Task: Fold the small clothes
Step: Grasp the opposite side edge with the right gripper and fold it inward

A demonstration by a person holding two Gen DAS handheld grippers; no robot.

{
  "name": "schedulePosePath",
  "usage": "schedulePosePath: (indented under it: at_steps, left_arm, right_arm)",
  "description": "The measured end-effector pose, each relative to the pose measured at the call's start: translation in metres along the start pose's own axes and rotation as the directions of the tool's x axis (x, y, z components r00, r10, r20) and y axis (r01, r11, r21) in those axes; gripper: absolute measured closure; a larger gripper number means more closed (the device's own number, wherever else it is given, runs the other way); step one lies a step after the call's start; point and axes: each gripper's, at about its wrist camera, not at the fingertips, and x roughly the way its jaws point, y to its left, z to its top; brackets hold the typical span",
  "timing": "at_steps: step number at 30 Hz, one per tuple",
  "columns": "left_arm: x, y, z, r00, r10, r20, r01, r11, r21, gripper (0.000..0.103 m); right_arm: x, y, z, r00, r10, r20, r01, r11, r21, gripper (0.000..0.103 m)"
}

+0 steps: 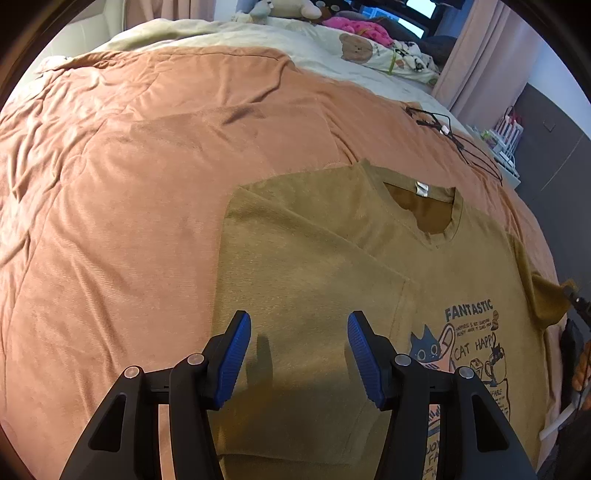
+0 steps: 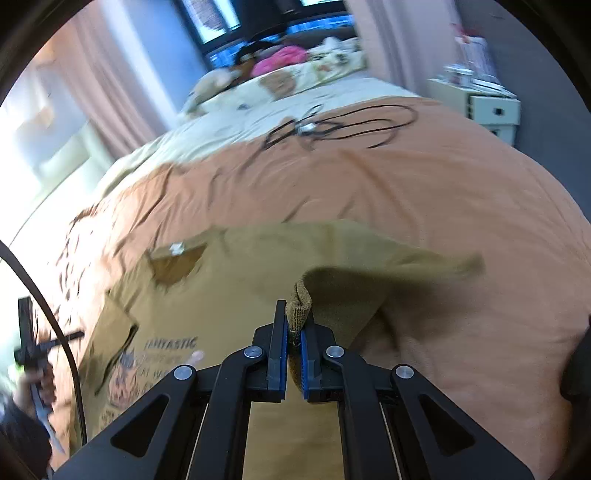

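Observation:
A mustard-brown T-shirt [image 1: 332, 266] with a cat print lies front-up on the orange blanket [image 1: 129, 166], its left side folded over the chest. My left gripper [image 1: 299, 332] is open and empty just above the folded part. In the right wrist view my right gripper [image 2: 293, 314] is shut on the shirt's right sleeve edge [image 2: 300, 301] and holds it lifted above the shirt [image 2: 221, 295]. This view is motion-blurred.
A black cable [image 2: 340, 125] lies coiled on the blanket [image 2: 461, 221] beyond the shirt; it also shows in the left wrist view [image 1: 458, 140]. Pillows and plush toys [image 1: 354, 26] sit at the bed's head. A white drawer unit [image 2: 487, 107] stands at the right.

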Motion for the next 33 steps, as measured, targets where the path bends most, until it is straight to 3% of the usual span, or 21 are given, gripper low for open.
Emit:
schedulePosePath:
  at_steps: [2, 5, 7, 9, 11, 13, 15, 18, 22, 24, 29, 32, 33]
  left_arm:
    - [-0.001, 0.001, 0.0, 1.0, 0.0, -0.001, 0.0, 1.0, 0.001, 0.046]
    - [-0.002, 0.003, -0.001, 1.0, 0.001, -0.002, -0.001, 1.0, -0.004, 0.046]
    - [-0.002, 0.005, -0.002, 1.0, 0.001, -0.003, -0.001, 1.0, -0.009, 0.046]
    - [-0.003, 0.007, -0.002, 1.0, 0.003, -0.001, -0.003, 1.0, -0.01, 0.046]
    - [-0.003, 0.009, -0.003, 1.0, 0.003, -0.001, -0.003, 1.0, -0.011, 0.046]
    - [-0.002, 0.01, -0.002, 1.0, 0.004, -0.001, -0.004, 1.0, -0.013, 0.046]
    - [-0.002, 0.012, -0.001, 1.0, 0.003, 0.001, -0.003, 1.0, -0.017, 0.046]
    - [-0.001, 0.014, -0.002, 1.0, 0.002, 0.004, -0.002, 1.0, -0.025, 0.046]
    - [0.003, 0.015, -0.004, 1.0, 0.008, -0.005, -0.008, 1.0, -0.02, 0.046]
    - [0.005, 0.016, -0.004, 1.0, 0.011, -0.009, -0.011, 1.0, -0.02, 0.046]
    - [0.003, 0.018, -0.005, 1.0, 0.023, -0.016, -0.023, 1.0, -0.008, 0.046]
    - [0.001, 0.021, -0.004, 0.999, 0.031, -0.012, -0.031, 1.0, 0.001, 0.046]
    - [0.0, 0.023, -0.003, 0.999, 0.035, -0.009, -0.035, 0.999, 0.003, 0.046]
  right_arm:
    - [0.006, 0.005, -0.004, 1.0, 0.009, -0.03, -0.01, 0.999, -0.043, 0.101]
    - [0.02, 0.002, -0.009, 0.989, 0.02, -0.145, -0.031, 0.997, -0.075, 0.098]
    - [0.029, 0.0, -0.014, 0.978, 0.018, -0.206, -0.032, 0.997, -0.064, 0.086]
    - [0.034, -0.012, -0.006, 0.98, 0.017, -0.2, -0.023, 0.999, -0.026, 0.046]
    - [0.022, -0.028, -0.006, 0.986, 0.042, -0.164, -0.033, 0.998, 0.055, 0.039]
    - [0.013, -0.046, -0.007, 0.987, 0.073, -0.14, -0.054, 0.989, 0.138, 0.039]
    - [0.01, -0.068, -0.013, 0.992, 0.052, -0.117, -0.026, 0.976, 0.217, 0.039]
    - [0.01, -0.098, -0.022, 0.992, 0.054, -0.117, -0.009, 0.935, 0.355, 0.039]
    - [0.021, -0.11, -0.034, 0.991, 0.071, -0.116, -0.013, 0.899, 0.437, 0.041]
    - [0.031, -0.117, -0.039, 0.988, 0.086, -0.128, -0.014, 0.878, 0.478, 0.055]
    - [0.043, -0.132, -0.034, 0.994, 0.072, -0.083, -0.013, 0.823, 0.567, 0.076]
    - [0.043, -0.128, -0.023, 0.998, 0.029, -0.053, 0.005, 0.833, 0.554, 0.098]
    - [0.041, -0.124, -0.017, 0.999, 0.02, -0.041, 0.005, 0.844, 0.537, 0.1]
